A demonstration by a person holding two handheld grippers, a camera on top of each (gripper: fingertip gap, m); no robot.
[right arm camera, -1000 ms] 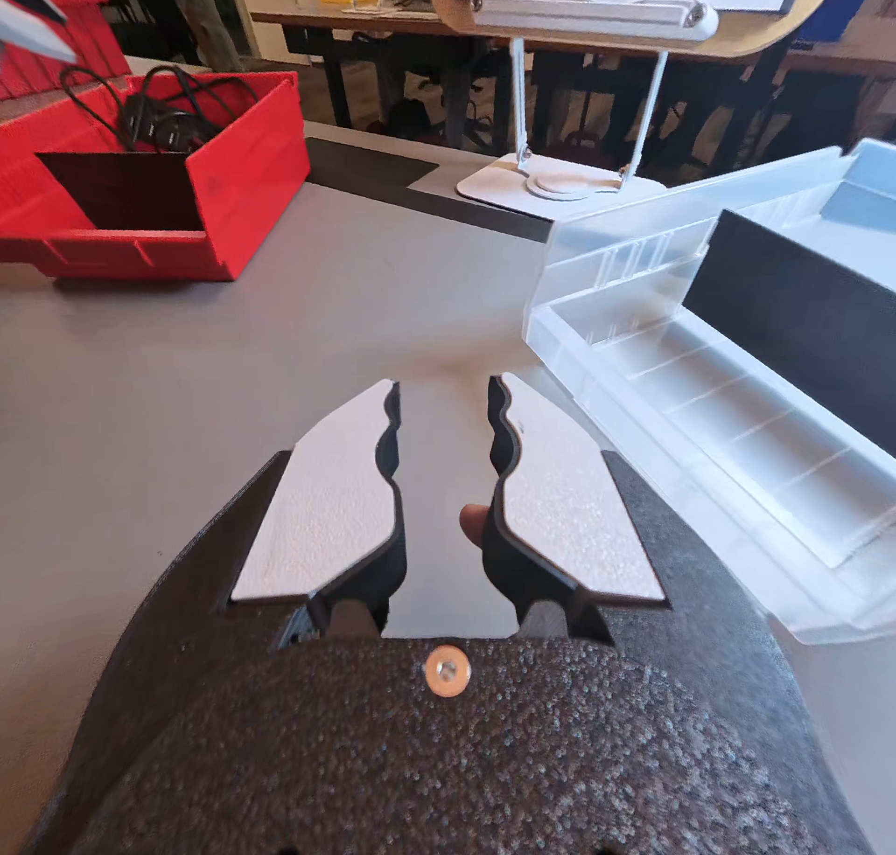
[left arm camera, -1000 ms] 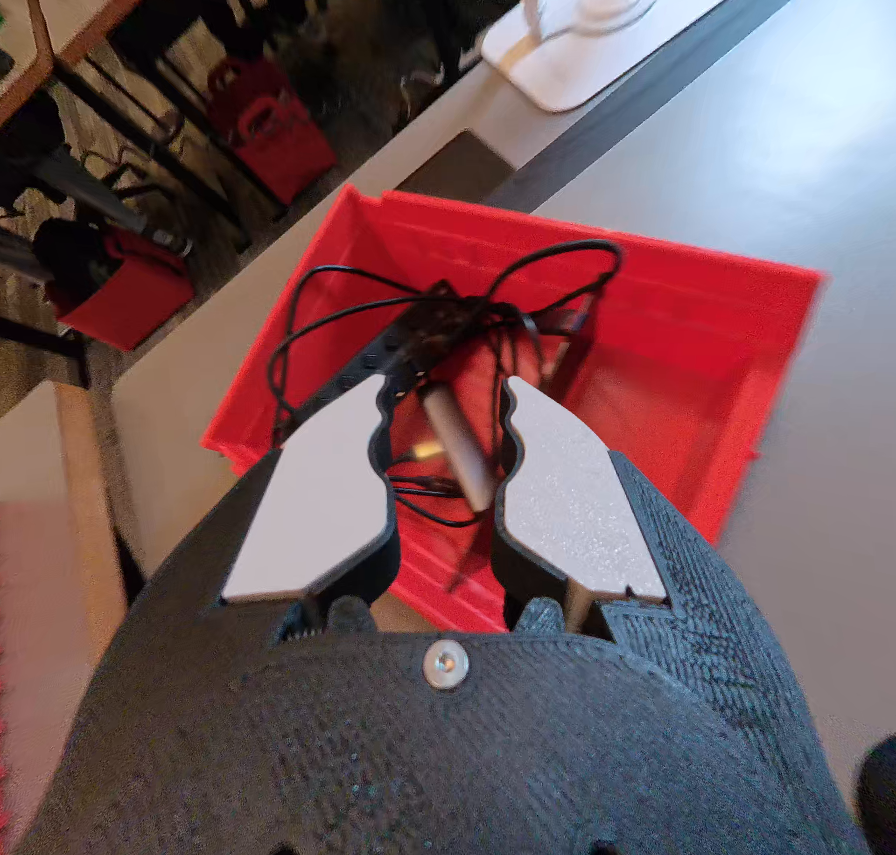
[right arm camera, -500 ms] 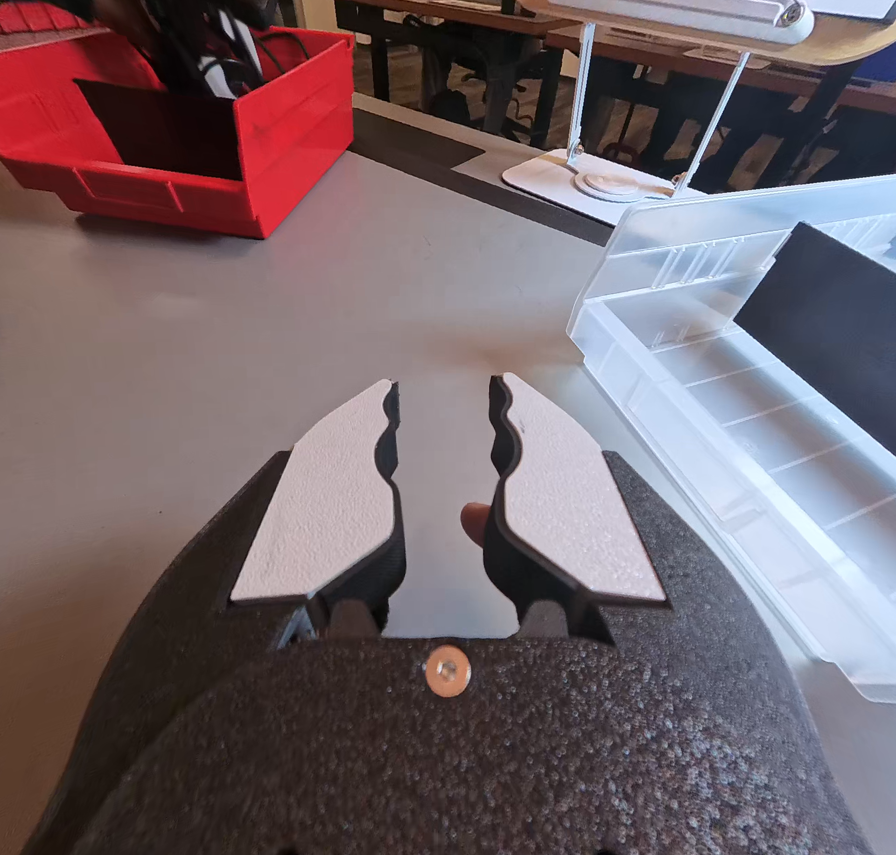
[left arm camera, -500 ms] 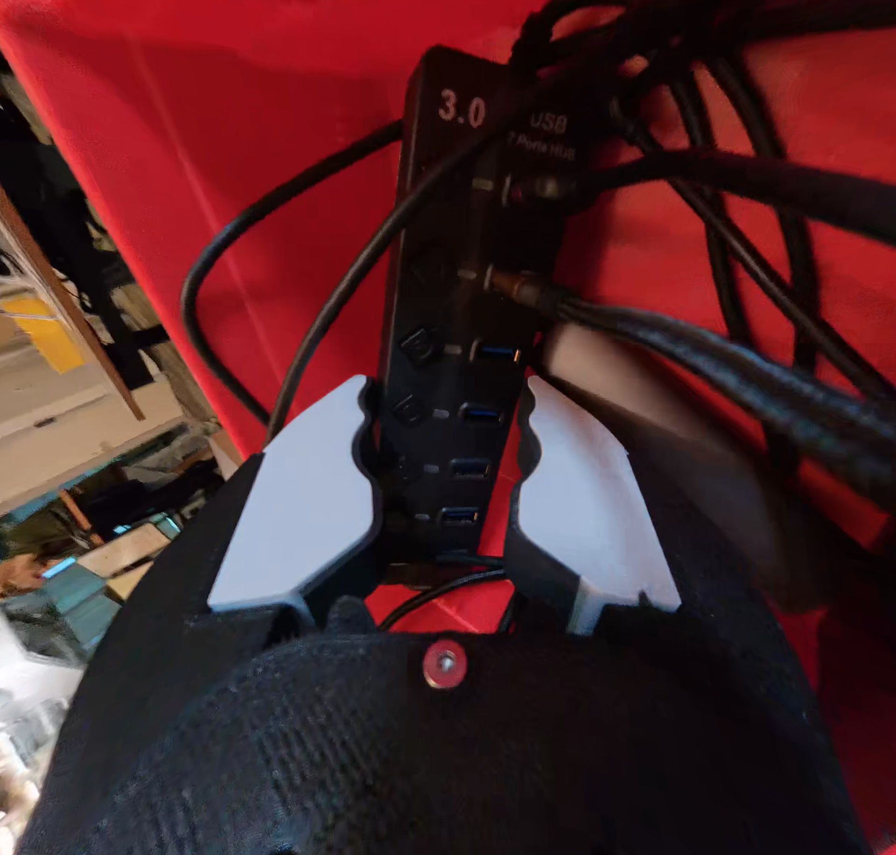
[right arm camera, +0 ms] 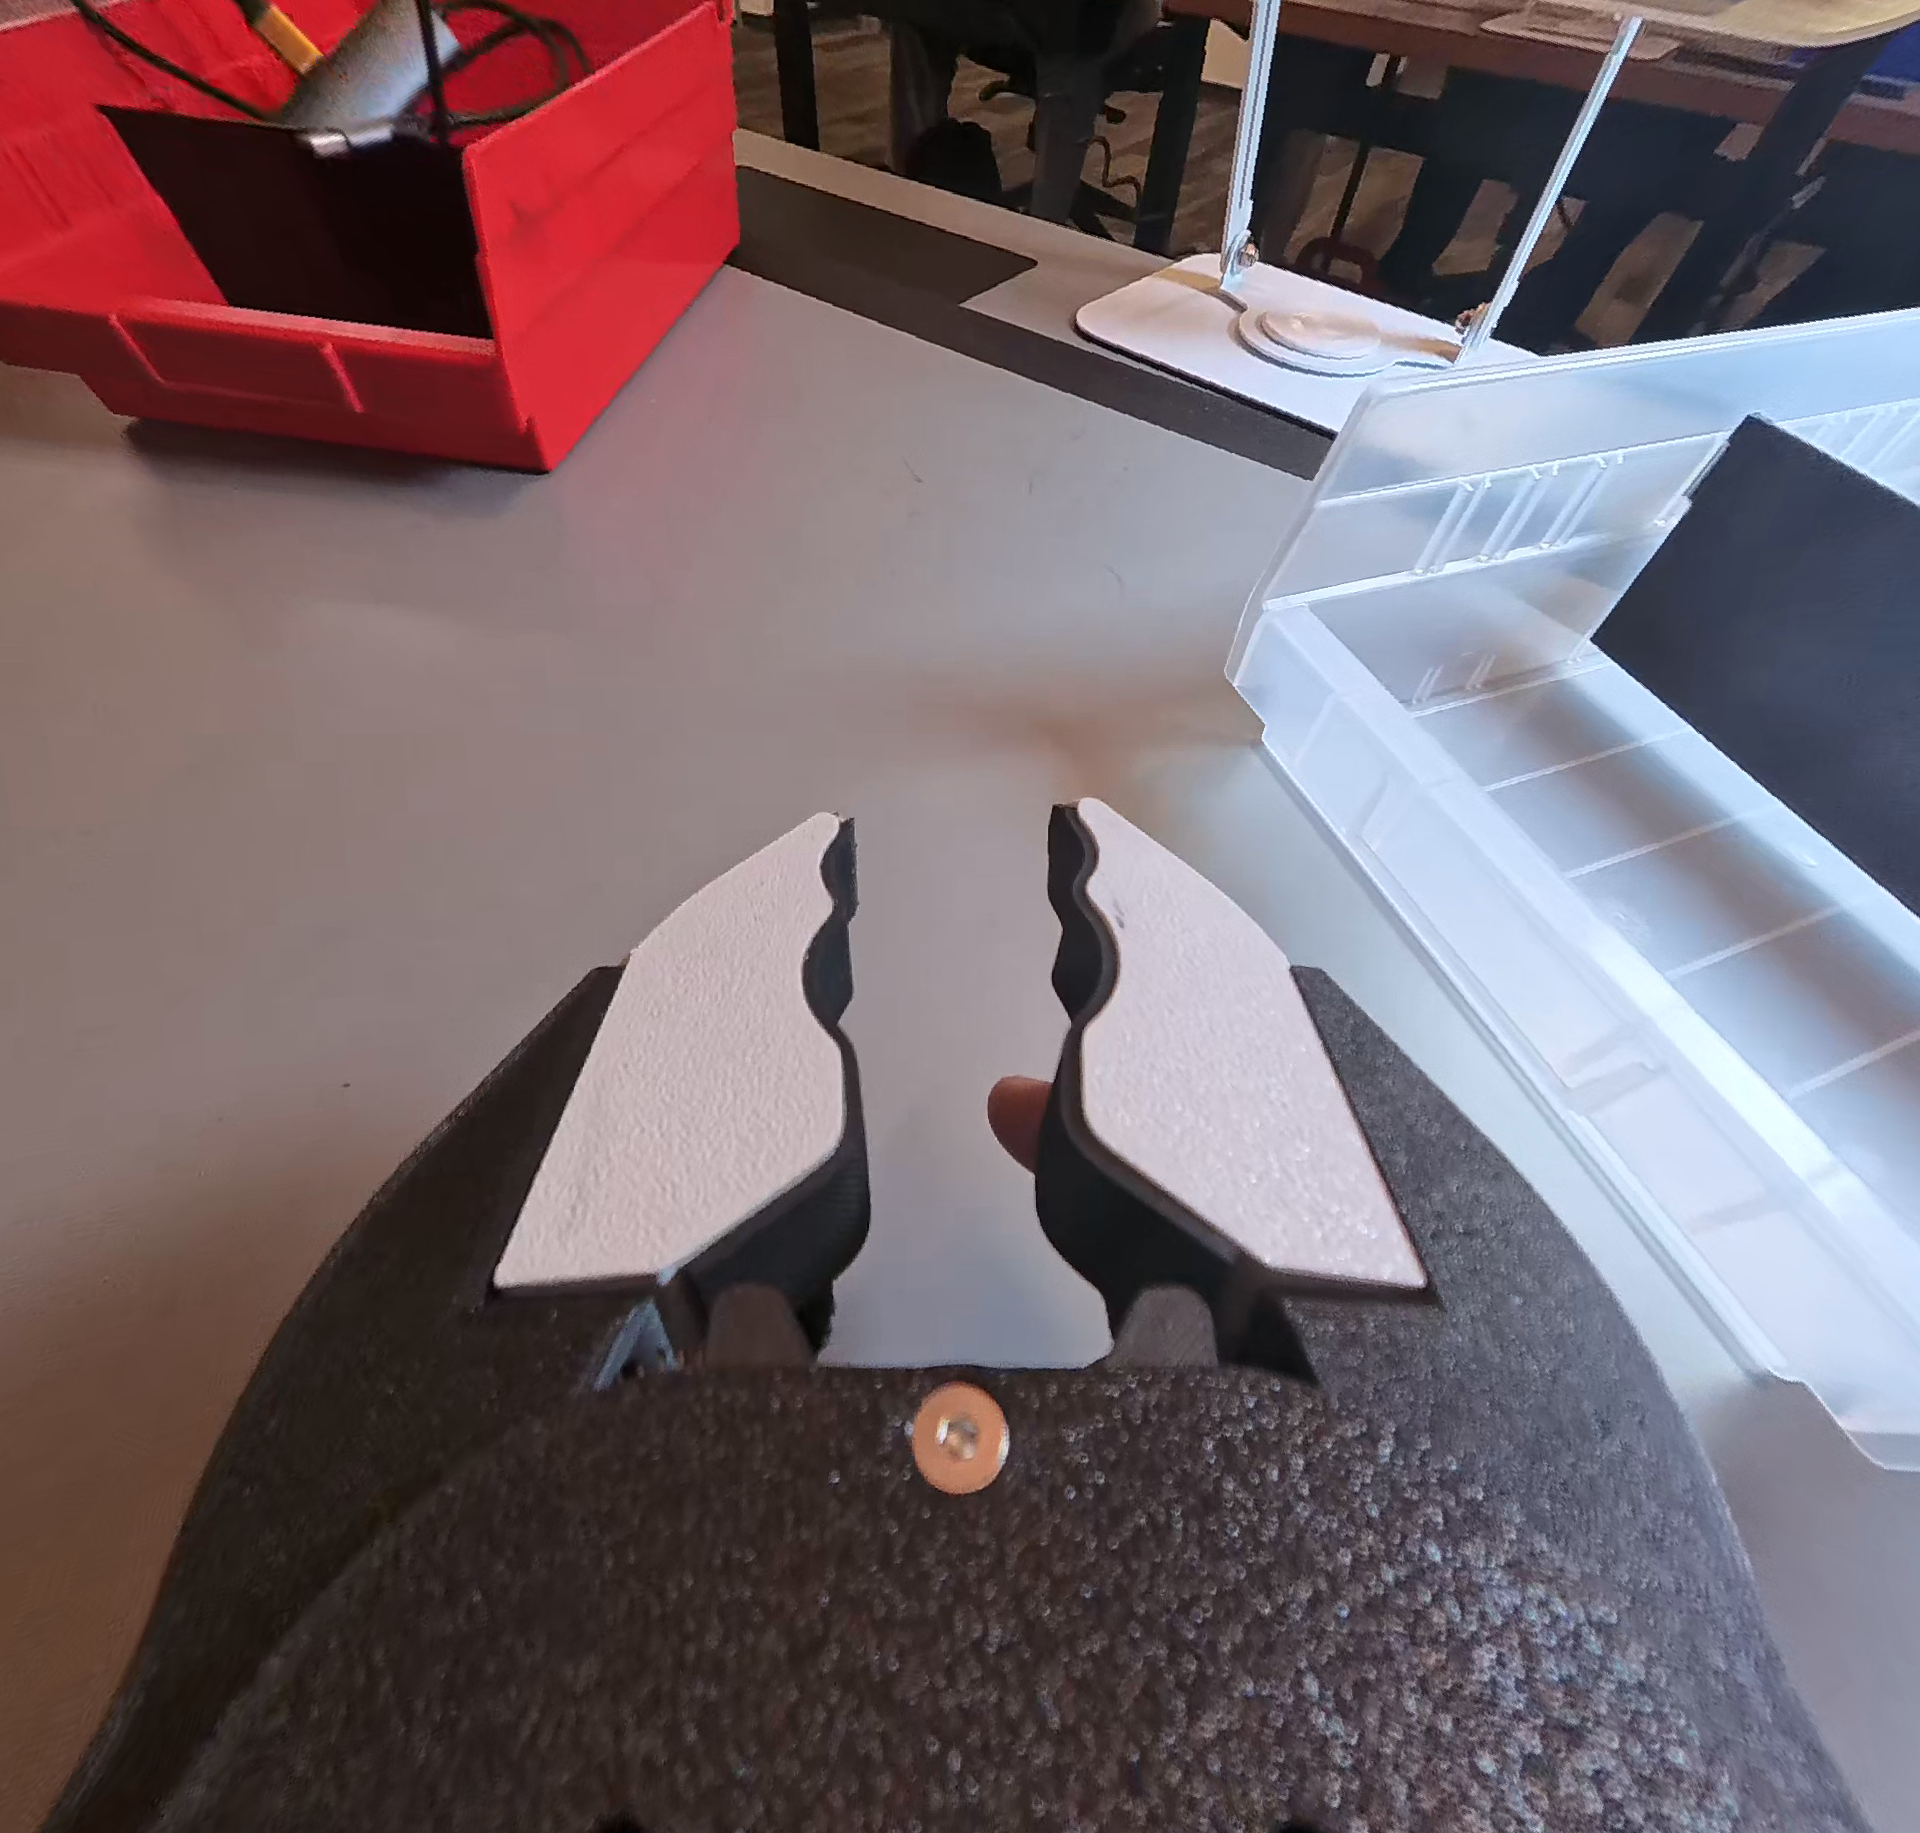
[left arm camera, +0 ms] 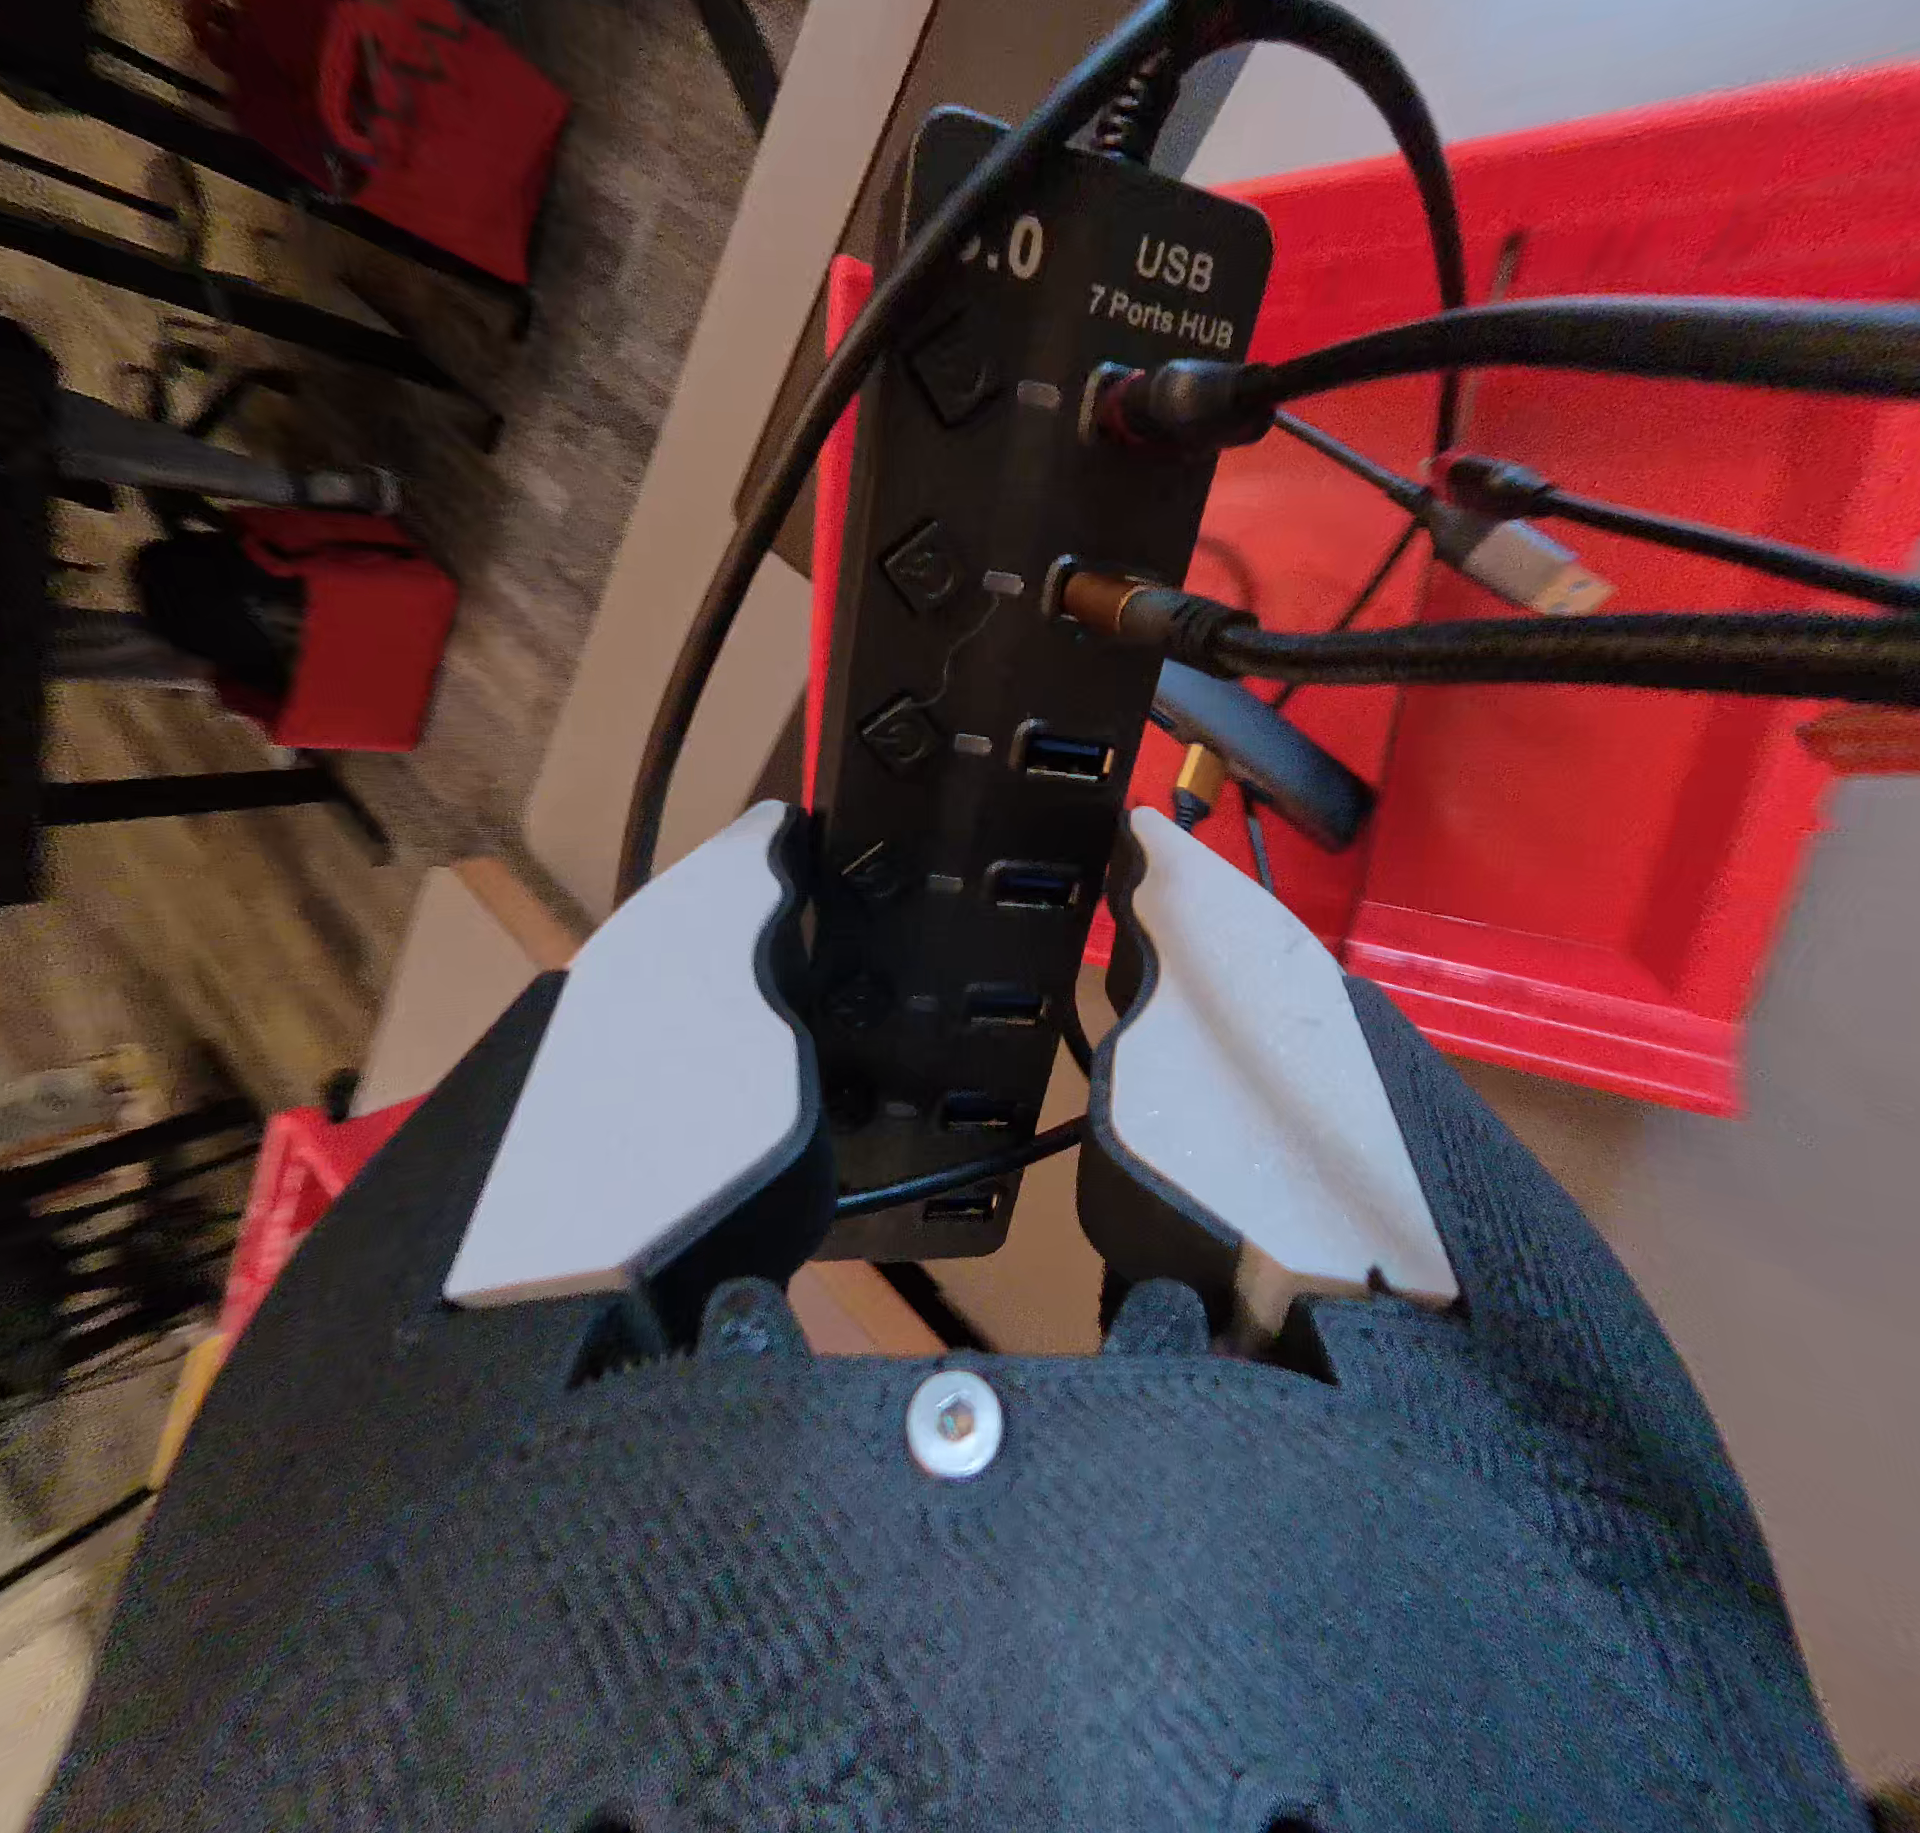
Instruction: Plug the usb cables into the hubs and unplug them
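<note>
My left gripper is shut on the lower end of a long black USB hub and holds it above the red bin. Two black cables are plugged into the hub's top two ports and trail off to the right. A loose silver USB plug and a small grey hub hang over the bin. The right wrist view shows the grey hub dangling on cables above the bin. My right gripper is open and empty over the grey table.
A clear plastic compartment box with its lid open stands right of my right gripper, with a black block in it. A white lamp base stands at the table's far edge. Floor, red bags and other desks lie beyond. The tips of one gripper are about 50 centimeters away from the tips of the other. The right tips stand about 25 centimeters off the black block.
My left gripper went down into the red bin, shut on the black hub and lifted it out with its cables. My right gripper stayed open and shifted a little towards the bin.
</note>
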